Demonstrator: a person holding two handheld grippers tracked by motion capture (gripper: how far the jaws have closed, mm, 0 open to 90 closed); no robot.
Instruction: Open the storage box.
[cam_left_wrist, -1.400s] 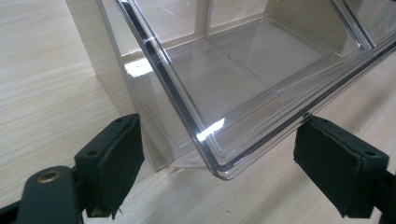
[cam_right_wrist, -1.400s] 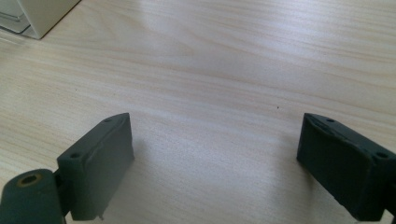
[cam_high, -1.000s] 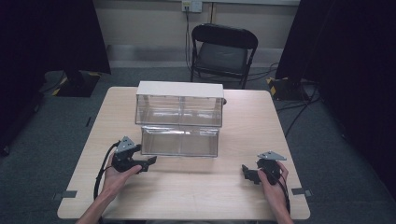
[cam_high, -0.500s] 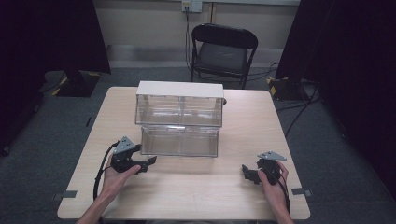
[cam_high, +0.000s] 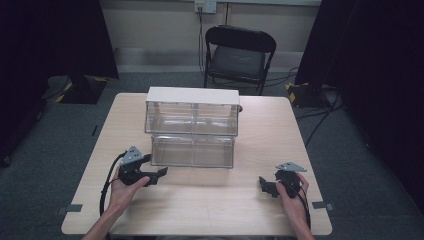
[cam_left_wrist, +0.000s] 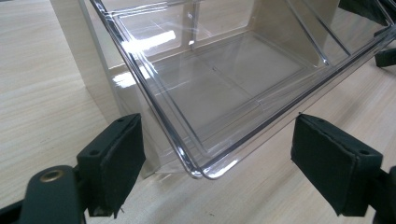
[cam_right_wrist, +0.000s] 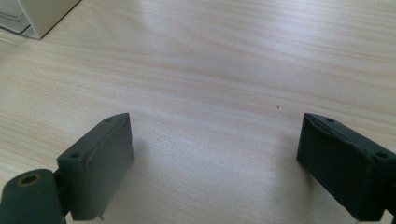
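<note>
Clear plastic makes up the two-tier drawer cabinet (cam_high: 192, 127), which stands toward the far middle of the light wood table (cam_high: 260, 200), its lower drawer (cam_high: 193, 151) pulled out toward the person. It looks rigid, thin-walled and light, probably glossy enough to slip between pads, and liable to crack or scuff if squeezed hard. In the left gripper view the drawer's rounded front corner (cam_left_wrist: 198, 171) sits right between the two black pads, neither of which touches it; the best hold seems to be the front rim close to that corner, where the wall is stiffest, pinched gently and pushed straight so the drawer does not rack in its slot.

The left gripper (cam_high: 159, 174) hovers just beside the drawer's left front corner with its jaws apart and nothing in them. The right gripper (cam_high: 264, 186) rests well apart near the table's right front, jaws likewise spread over bare wood.

The tabletop is smooth laminate, so the light cabinet may slide when pushed. Beyond it stand a black folding chair (cam_high: 239, 55), grey carpet with trailing cables, and dark curtains at both sides
</note>
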